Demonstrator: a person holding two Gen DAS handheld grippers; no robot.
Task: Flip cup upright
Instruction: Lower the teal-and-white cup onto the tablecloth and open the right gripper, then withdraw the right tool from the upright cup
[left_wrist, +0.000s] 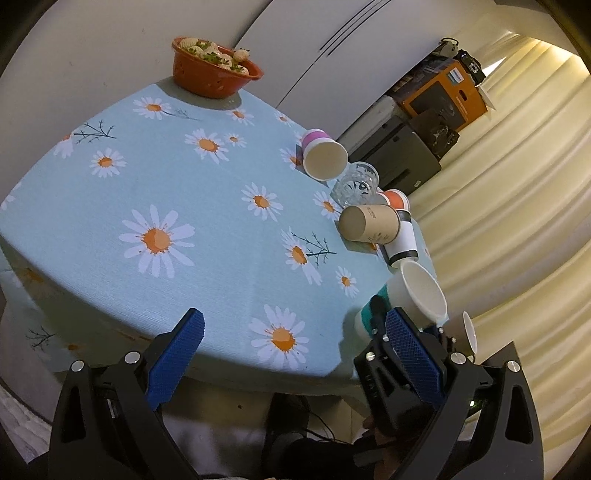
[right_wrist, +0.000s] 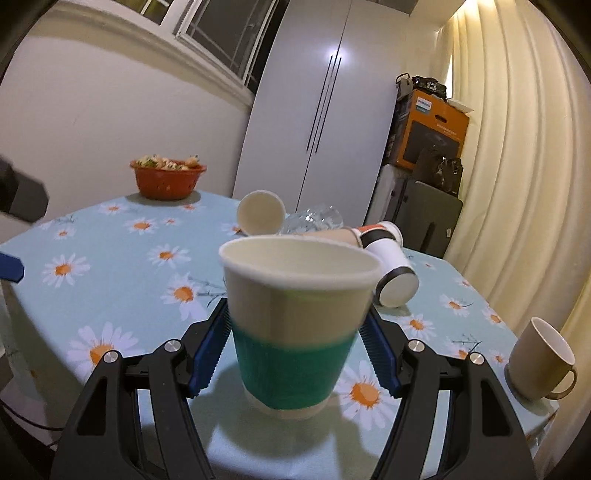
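Right fingers (right_wrist: 291, 339) grip one green-banded cup (right_wrist: 295, 325); left fingers (left_wrist: 295, 347) spread empty; four paper cups, one glass (left_wrist: 356, 182) lie toppled.

Red bowl (left_wrist: 216, 70); beige mug (right_wrist: 541, 360)

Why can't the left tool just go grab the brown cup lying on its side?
It probably can. The left tool is open and holds nothing, and only bare tablecloth lies between it and the brown cup. The right tool, busy with the teal cup, sits off to the side.
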